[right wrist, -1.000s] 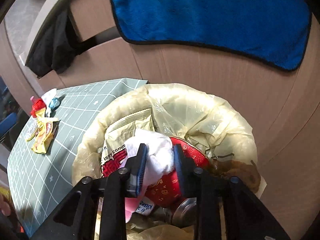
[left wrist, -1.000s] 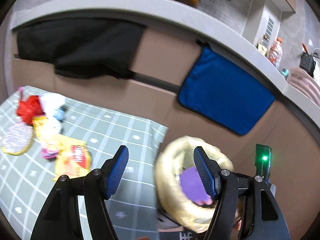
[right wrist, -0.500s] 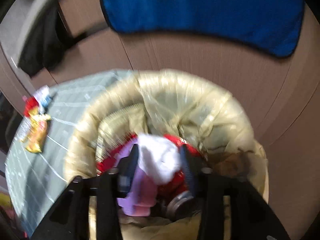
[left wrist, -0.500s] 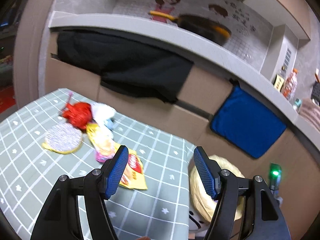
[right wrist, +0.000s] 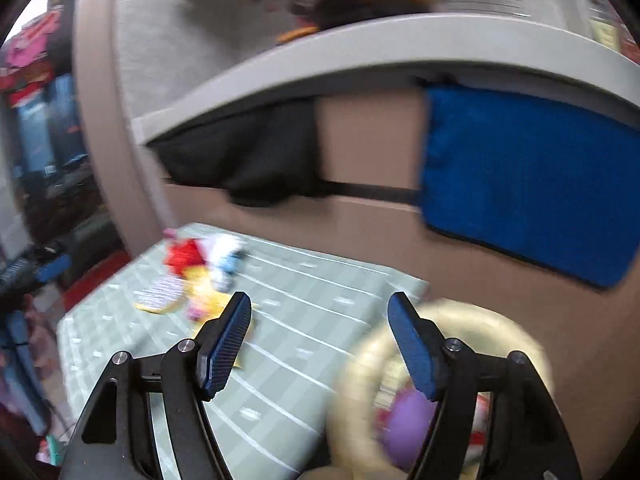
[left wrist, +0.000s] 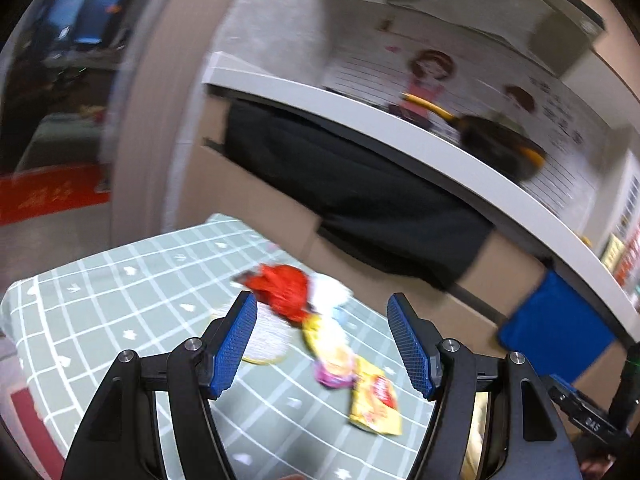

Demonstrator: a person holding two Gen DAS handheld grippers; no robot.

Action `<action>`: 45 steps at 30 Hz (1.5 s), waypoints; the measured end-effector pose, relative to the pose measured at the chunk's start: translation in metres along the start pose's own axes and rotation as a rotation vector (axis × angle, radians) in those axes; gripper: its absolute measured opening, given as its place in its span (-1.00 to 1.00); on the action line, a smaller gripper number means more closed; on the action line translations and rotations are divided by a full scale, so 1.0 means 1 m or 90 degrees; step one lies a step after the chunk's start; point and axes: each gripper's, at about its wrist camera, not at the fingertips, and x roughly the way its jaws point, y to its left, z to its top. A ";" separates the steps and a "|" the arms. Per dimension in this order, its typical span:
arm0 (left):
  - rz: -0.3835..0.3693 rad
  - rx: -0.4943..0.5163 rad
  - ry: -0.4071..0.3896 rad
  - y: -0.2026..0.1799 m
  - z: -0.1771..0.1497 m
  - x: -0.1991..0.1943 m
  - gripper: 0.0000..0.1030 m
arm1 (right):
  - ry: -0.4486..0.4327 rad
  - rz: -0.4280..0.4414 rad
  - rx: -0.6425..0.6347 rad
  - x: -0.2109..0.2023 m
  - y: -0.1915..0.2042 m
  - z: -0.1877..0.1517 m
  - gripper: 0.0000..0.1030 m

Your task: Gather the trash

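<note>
Trash lies in a heap on the green checked tablecloth [left wrist: 120, 280]: a red crumpled wrapper [left wrist: 282, 290], white tissue [left wrist: 330, 294], a round silver lid [left wrist: 262, 338], a pink and yellow wrapper [left wrist: 334, 362] and a yellow snack packet [left wrist: 376, 402]. My left gripper [left wrist: 322, 346] hangs open above this heap with nothing between its fingers. My right gripper [right wrist: 320, 346] is above the table edge, its jaws opening and empty. The bin with a yellowish liner [right wrist: 360, 364] sits at lower right, with purple trash [right wrist: 408, 412] inside. The same heap [right wrist: 200, 268] shows far left in the right wrist view.
A brown cabinet front [left wrist: 276, 216] rises behind the table under a white countertop [left wrist: 400, 132]. A black cloth [left wrist: 360, 188] and a blue towel [right wrist: 520, 176] hang on it. A dark pan [left wrist: 496, 148] stands on the counter. Red floor mat [left wrist: 48, 196] at left.
My right gripper opened, dropped the white and pink trash into the bin, then rose away from it. My left gripper swung left from the bin to above the trash heap.
</note>
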 end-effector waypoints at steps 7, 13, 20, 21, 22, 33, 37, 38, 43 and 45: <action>0.024 -0.057 0.055 0.061 -0.003 0.027 0.32 | 0.032 0.089 -0.063 0.088 0.079 0.016 0.30; 0.056 -0.055 0.097 0.092 -0.021 0.056 0.32 | 0.100 0.150 -0.100 0.190 0.136 0.022 0.30; 0.067 -0.068 0.125 0.120 -0.024 0.083 0.32 | 0.114 0.113 -0.151 0.282 0.202 0.023 0.30; 0.066 -0.068 0.125 0.123 -0.024 0.085 0.32 | 0.111 0.106 -0.151 0.291 0.206 0.027 0.30; 0.065 -0.068 0.127 0.125 -0.023 0.086 0.32 | 0.107 0.098 -0.149 0.303 0.210 0.032 0.30; 0.061 -0.083 0.155 0.142 -0.027 0.096 0.32 | 0.230 0.055 -0.154 0.390 0.224 0.047 0.30; 0.053 -0.088 0.165 0.141 -0.029 0.097 0.32 | 0.262 0.085 -0.156 0.374 0.211 0.033 0.29; 0.049 -0.089 0.169 0.141 -0.029 0.097 0.32 | 0.271 0.098 -0.167 0.365 0.210 0.029 0.23; 0.024 -0.091 0.179 0.134 -0.034 0.095 0.32 | 0.308 0.129 -0.176 0.314 0.195 0.008 0.04; 0.010 -0.085 0.186 0.127 -0.037 0.093 0.32 | 0.307 0.141 -0.168 0.294 0.187 0.005 -0.03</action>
